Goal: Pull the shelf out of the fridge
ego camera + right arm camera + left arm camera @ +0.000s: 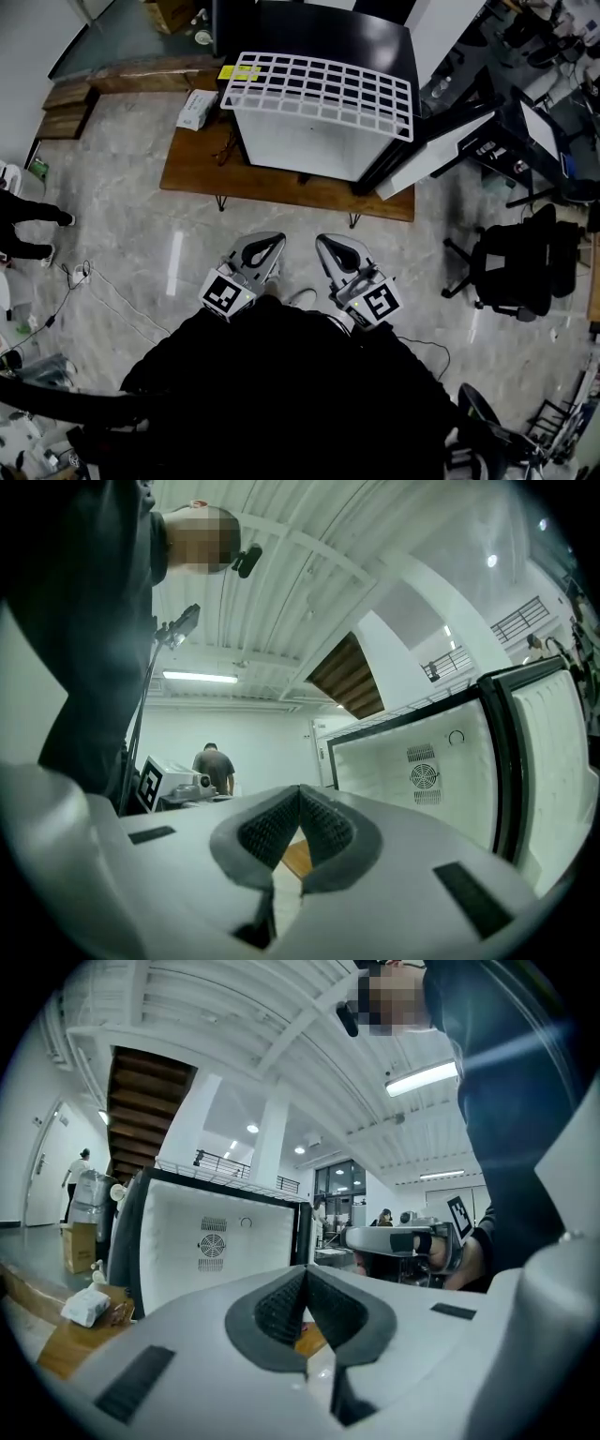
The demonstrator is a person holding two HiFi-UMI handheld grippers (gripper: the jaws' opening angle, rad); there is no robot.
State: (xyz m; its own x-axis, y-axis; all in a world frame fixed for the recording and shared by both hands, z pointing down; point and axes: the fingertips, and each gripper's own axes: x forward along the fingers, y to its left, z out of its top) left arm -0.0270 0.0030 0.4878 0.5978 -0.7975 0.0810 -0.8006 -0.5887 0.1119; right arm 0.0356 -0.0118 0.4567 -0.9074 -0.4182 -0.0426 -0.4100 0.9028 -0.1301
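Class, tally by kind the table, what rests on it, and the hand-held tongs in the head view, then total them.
Brown wooden low table: 1
White mini fridge: 1
White wire grid shelf: 1
White packet: 1
Grey hand-held tongs: 2 (left tongs, right tongs)
Total: 6

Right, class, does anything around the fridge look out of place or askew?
Yes: the white wire shelf lies on top of the fridge rather than on its rails inside. The door stands wide open, too.
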